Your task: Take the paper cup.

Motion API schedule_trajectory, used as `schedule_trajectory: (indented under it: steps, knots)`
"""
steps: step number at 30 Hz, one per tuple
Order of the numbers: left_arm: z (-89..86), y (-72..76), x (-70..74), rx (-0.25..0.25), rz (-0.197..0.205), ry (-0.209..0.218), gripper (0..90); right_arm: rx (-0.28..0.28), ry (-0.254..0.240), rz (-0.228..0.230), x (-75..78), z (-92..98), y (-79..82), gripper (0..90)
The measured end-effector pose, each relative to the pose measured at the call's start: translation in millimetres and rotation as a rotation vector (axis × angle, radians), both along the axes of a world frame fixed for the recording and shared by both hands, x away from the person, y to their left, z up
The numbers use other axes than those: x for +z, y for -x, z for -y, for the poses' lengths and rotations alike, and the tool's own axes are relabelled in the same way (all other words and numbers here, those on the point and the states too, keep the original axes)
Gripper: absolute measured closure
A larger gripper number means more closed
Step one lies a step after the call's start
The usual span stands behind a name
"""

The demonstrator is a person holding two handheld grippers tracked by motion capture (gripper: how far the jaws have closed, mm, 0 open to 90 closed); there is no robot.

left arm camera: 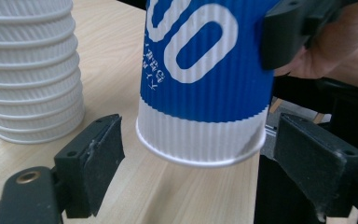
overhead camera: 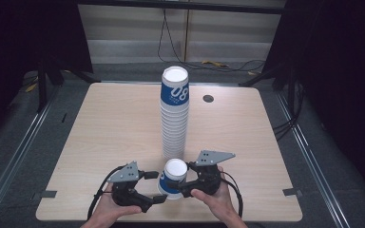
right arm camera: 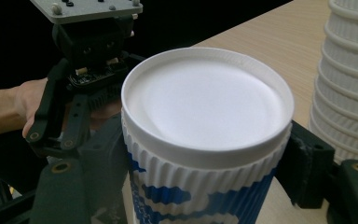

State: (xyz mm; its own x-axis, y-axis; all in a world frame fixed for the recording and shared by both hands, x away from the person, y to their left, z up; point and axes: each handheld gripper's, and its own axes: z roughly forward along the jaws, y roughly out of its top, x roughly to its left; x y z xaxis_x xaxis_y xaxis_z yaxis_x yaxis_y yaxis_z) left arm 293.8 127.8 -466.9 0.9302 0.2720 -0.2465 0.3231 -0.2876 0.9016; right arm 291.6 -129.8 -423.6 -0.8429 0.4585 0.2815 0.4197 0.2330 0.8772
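Observation:
A blue and white ribbed paper cup [overhead camera: 173,179] is upside down near the table's front edge, its white base facing up. My right gripper [overhead camera: 183,178] is shut on its sides; in the right gripper view both jaws press on the cup [right arm camera: 205,107]. My left gripper [overhead camera: 156,186] stands open. In the left gripper view its jaws sit either side of the cup's rim [left arm camera: 200,154] without touching it. The cup [left arm camera: 200,84] tilts, with its rim just above the wood. A tall stack of upside-down cups [overhead camera: 175,118] stands right behind it.
The wooden table [overhead camera: 104,123] has a round cable hole [overhead camera: 208,99] at the back right. Grey tape marks [overhead camera: 47,194] [overhead camera: 292,192] sit near the front corners. Cables lie on the floor beyond the table, between dark curtains. The stack's lower rims [left arm camera: 28,70] [right arm camera: 349,79] are close beside the held cup.

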Motion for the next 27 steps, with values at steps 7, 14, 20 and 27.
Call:
schedule_trajectory:
  steps: [7,14,20,27]
  knots:
    - [2.5,1.8,-2.6,-0.013,-0.007,-0.003,15.7,0.02,-0.001,0.005,-1.1,-7.9,1.6,28.2]
    - [6.5,2.2,-4.8,-0.005,-0.021,0.016,13.2,0.028,-0.024,0.0,-0.8,-11.3,1.5,28.3]
    - [8.6,2.6,-6.1,-0.004,-0.018,0.009,11.7,0.035,-0.026,-0.002,-1.9,-14.6,2.1,28.3]
    - [10.3,2.4,-7.9,-0.006,-0.025,0.008,10.9,0.039,-0.033,-0.002,-2.5,-18.7,2.3,28.4]
